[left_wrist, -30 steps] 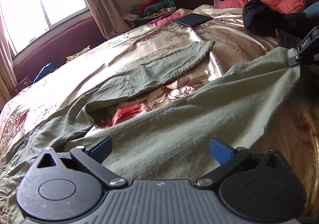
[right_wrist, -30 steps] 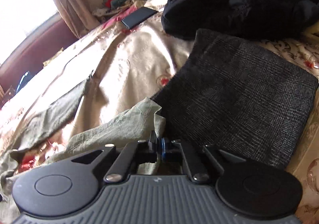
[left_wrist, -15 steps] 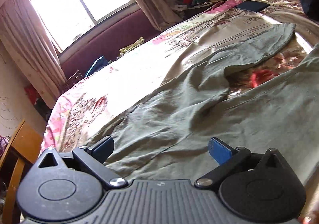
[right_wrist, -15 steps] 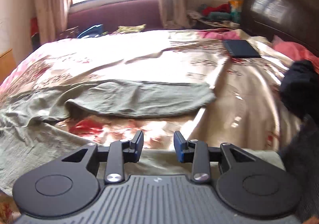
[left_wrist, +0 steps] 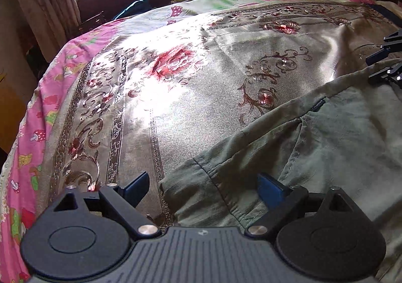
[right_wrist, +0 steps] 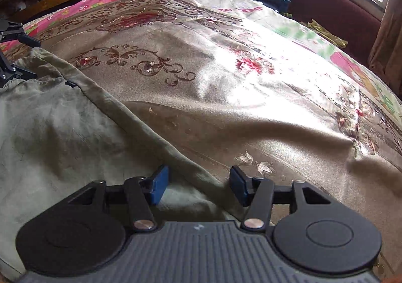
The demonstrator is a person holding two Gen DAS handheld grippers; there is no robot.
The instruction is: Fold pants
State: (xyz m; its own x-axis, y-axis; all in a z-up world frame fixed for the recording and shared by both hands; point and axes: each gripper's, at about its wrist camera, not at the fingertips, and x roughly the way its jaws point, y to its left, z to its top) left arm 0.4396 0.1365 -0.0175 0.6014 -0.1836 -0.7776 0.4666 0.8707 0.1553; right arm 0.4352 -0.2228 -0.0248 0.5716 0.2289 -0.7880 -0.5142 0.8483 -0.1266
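While the green pants (left_wrist: 326, 147) lie flat on the bed (left_wrist: 201, 76), their small dark waistband label (left_wrist: 318, 106) is too tiny to read. Left tongs (left_wrist: 203, 188) gape over the waistband corner; right tongs (right_wrist: 198, 185), just opened, straddle its edge, gripping nothing.

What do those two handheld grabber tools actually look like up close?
Both look alike. The left gripper and the right gripper each have a dark grey ribbed body with a small pale logo, two round black discs at the sides, and black linkage bars with silver rivets. The fingers end in flat blue pads. No cables, hands or sleeves show.
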